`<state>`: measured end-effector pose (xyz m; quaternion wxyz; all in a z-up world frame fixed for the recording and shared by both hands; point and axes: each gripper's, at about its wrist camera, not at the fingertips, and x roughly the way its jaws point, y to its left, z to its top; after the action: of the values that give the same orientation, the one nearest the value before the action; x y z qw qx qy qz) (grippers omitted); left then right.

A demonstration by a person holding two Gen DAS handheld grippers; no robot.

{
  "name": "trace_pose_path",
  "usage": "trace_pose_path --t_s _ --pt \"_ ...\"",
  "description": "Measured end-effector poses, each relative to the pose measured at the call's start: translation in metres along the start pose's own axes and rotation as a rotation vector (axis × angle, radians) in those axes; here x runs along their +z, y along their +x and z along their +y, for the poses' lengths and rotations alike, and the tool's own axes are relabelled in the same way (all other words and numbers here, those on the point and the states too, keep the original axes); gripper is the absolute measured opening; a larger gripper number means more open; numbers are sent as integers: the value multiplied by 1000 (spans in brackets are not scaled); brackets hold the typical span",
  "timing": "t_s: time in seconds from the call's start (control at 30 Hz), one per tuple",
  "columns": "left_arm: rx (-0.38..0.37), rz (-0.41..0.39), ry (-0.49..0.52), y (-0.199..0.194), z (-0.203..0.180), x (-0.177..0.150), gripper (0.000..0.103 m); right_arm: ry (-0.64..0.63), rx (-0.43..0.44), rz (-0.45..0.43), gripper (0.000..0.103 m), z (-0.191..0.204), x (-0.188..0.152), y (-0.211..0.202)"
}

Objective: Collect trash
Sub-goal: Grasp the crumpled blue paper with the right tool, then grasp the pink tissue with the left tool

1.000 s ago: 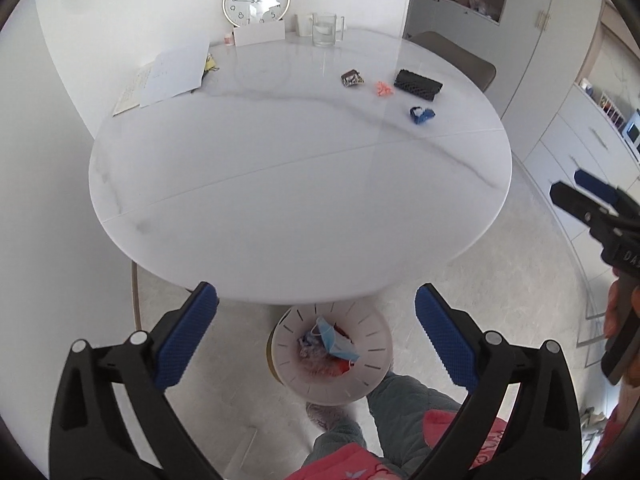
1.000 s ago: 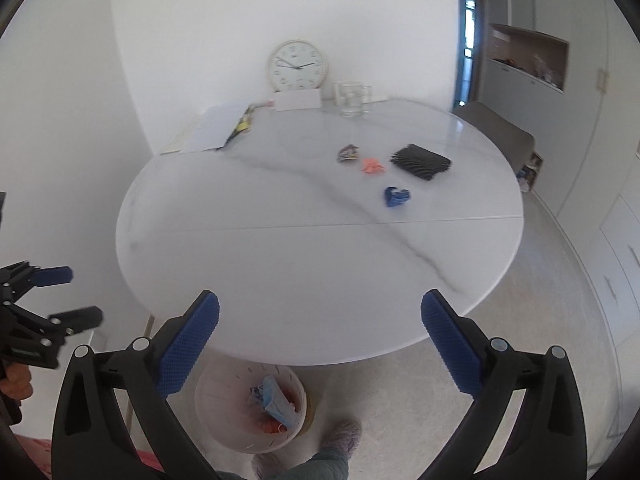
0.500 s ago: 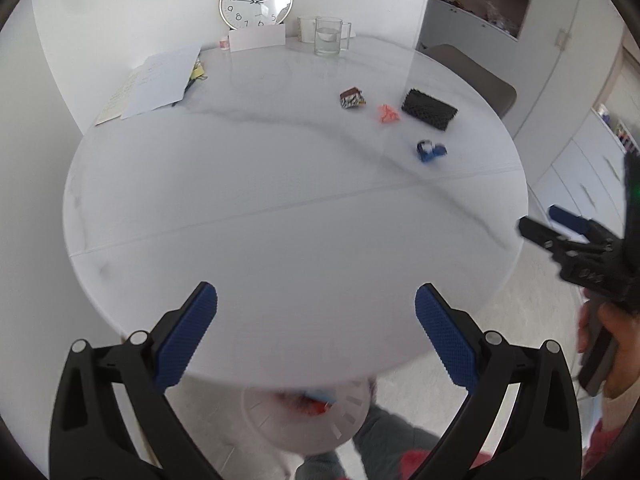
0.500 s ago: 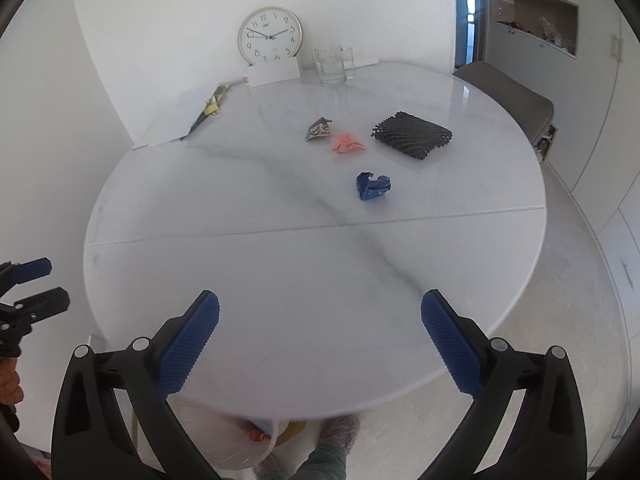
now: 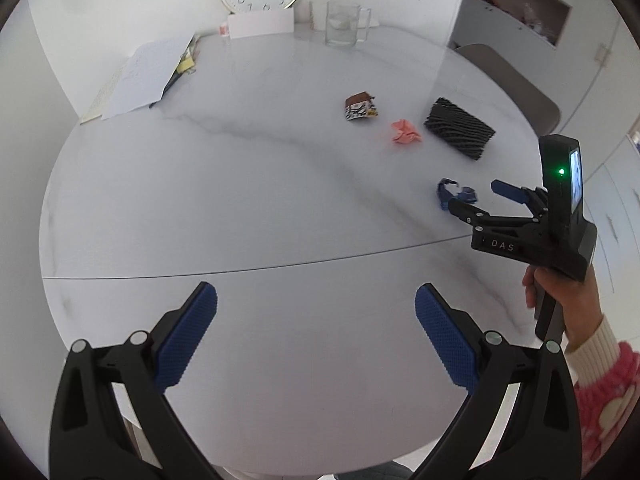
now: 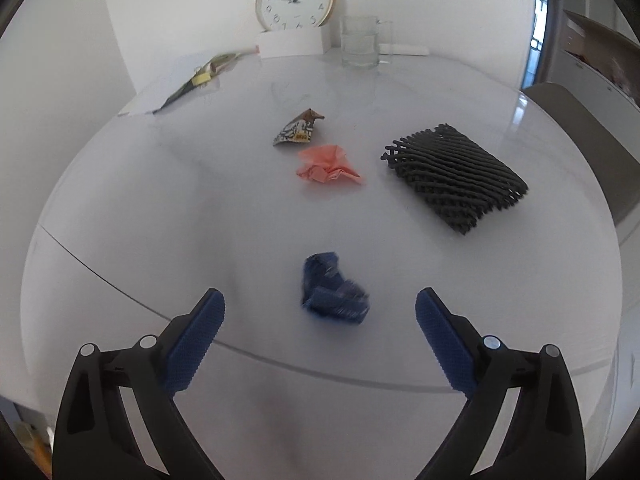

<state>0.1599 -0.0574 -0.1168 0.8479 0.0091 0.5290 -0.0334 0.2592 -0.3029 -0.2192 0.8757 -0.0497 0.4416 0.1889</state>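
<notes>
Right tool (image 6: pixel 320 320) is spread wide but closing, crumpled blue wrapper (image 6: pixel 332 290) sitting on the white desk (image 6: pixel 160 220) between its pads, untouched. Left tool (image 5: pixel 316 320) spread, nothing in it.

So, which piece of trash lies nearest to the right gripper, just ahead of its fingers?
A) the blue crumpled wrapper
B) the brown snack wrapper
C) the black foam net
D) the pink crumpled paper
A: the blue crumpled wrapper lies just ahead of the right gripper, whose jaws are closing but not yet touching it.
</notes>
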Motion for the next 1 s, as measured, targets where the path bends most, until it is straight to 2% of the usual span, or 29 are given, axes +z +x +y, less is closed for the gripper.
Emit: trace_pose_path --t_s 0.17,0.33,0.43,0.5,0.53,0.57,0.6,0.77,1.0 --pt "14 24 -48 16 -2 8 95 -72 70 5 90 -8 6 15" --pt "28 29 -74 24 -5 15 95 -166 85 22 80 2 3 26" --pt "39 34 -75 28 -7 18 95 -191 67 48 68 1 2 33" --pt "42 36 -80 31 -8 19 95 -187 71 54 48 -3 1 36" --pt "43 38 -83 32 -8 20 95 -184 77 57 46 -5 0 36" --pt "42 40 -85 34 -9 20 95 -185 80 51 37 -6 -1 35" --pt "40 41 -84 37 -10 21 95 -184 84 52 35 -7 -1 34" --pt "3 18 -27 56 -29 39 95 -124 117 47 34 -17 -1 25" --pt "-103 -46 92 107 -76 98 95 38 117 -10 34 -43 -4 -11"
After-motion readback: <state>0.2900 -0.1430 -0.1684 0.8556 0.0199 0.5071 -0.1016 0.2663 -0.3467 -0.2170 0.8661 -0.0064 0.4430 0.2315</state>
